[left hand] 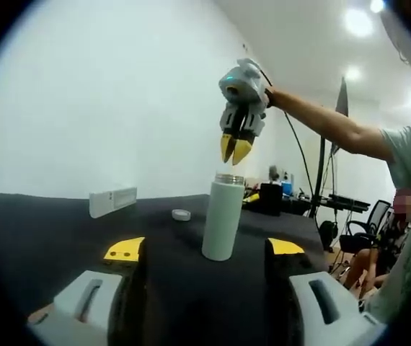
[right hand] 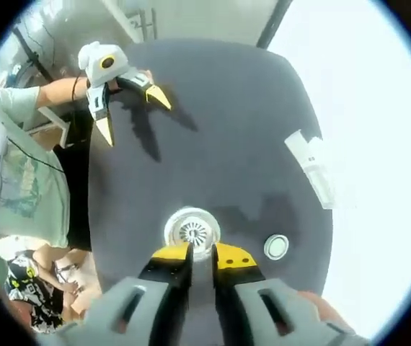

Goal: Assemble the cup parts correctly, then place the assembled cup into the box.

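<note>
Your right gripper (right hand: 201, 261) hangs right above the open bottle (left hand: 221, 216), jaws nearly shut, gripping nothing I can see. Left gripper (left hand: 204, 252) sits wide open nearby. Lid fitting comes next, I reckon (small cap (right hand: 276, 246) lies beside the bottle), so grab that.

A dark tabletop (left hand: 61, 223) carries an upright white bottle (left hand: 222, 216), a small round lid (left hand: 181, 214) and a white box (left hand: 112, 201).

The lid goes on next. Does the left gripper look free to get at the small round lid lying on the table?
Probably yes: the left gripper is open, and bare tabletop lies toward the lid, beside the cup.
</note>
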Motion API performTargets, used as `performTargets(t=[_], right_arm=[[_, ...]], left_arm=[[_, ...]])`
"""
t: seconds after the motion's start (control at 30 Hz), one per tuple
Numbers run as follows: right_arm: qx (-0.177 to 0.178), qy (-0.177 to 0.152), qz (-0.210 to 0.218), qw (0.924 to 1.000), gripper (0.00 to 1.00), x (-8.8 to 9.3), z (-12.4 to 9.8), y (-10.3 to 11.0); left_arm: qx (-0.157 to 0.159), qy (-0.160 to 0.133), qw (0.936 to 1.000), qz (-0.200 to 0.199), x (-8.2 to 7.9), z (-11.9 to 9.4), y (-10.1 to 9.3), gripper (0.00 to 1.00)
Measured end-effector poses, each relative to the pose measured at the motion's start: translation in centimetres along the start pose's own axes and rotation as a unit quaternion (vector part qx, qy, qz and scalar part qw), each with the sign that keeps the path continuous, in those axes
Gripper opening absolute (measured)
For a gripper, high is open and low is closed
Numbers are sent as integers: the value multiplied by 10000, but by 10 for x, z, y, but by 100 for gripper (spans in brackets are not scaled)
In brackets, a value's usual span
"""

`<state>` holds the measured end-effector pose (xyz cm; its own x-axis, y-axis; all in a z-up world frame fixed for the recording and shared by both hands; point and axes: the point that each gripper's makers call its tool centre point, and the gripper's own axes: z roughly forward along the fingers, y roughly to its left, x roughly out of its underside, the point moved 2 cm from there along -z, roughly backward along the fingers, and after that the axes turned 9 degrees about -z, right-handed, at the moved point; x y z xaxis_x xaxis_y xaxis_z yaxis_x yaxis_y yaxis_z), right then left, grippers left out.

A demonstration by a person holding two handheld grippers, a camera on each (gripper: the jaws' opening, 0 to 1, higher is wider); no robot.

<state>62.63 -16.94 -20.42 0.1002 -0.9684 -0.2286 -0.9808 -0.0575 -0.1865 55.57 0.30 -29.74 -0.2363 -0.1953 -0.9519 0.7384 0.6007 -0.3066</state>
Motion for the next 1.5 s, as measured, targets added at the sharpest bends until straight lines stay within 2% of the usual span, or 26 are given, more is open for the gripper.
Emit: performTargets(t=[0.17, 0.27, 0.33, 0.4, 0.47, 0.53, 0.67, 0.73, 0.8, 0.9, 0.97, 1.03, 1.1, 1.23, 1.37, 1.5], right_arm=[[265, -334, 128, 9990, 17, 13, -15, -7], [452, -720, 325, 9959, 17, 19, -20, -13], [600, -1120, 401, 9911, 18, 20, -24, -19], [939, -1553, 428, 9825, 19, 20, -30, -27], [1184, -1822, 465, 9750, 19, 24, -33, -32], [1405, -2000, 516, 9683, 19, 31, -33, -37], [1648, -2482, 751, 9516, 22, 45, -32, -45], [1820, -2762, 894, 9395, 22, 55, -29, -51], [1848, -3023, 1082, 9289, 22, 63, -25, -51], [2004, -3177, 1268, 9181, 22, 77, -16, -55], [2252, -3338, 1281, 9064, 21, 84, -12, -60], [2275, -3659, 1500, 8898, 21, 90, -8, -62], [2380, -3781, 1584, 8805, 21, 96, -5, -64], [2416, -4152, 1931, 8555, 21, 108, 3, -67], [2398, -4355, 2123, 8413, 21, 117, 13, -67], [2378, -4399, 2242, 8365, 21, 125, 21, -68]], left_arm=[[52, -68, 10000, -31, -6, 6, -5, 67], [118, -52, 9999, 12, -8, 13, -10, 67], [183, -30, 9998, 34, -8, 21, -14, 66], [247, 36, 9997, 14, -6, 30, -19, 63], [243, 103, 9996, 41, -5, 40, -21, 59], [276, 134, 9995, 74, -4, 49, -23, 59], [415, 180, 9989, 73, -3, 73, -30, 62], [406, 255, 9988, 138, 0, 83, -31, 62], [453, 276, 9985, 120, 2, 93, -32, 63], [482, 295, 9984, 79, 5, 107, -33, 65], [486, 313, 9983, 91, 7, 113, -33, 66], [525, 332, 9980, 62, 9, 120, -34, 67], [542, 376, 9978, 91, 11, 127, -34, 67], [552, 417, 9975, 142, 15, 139, -36, 67], [542, 489, 9971, 203, 19, 149, -32, 66], [586, 482, 9970, 181, 22, 156, -34, 66]])
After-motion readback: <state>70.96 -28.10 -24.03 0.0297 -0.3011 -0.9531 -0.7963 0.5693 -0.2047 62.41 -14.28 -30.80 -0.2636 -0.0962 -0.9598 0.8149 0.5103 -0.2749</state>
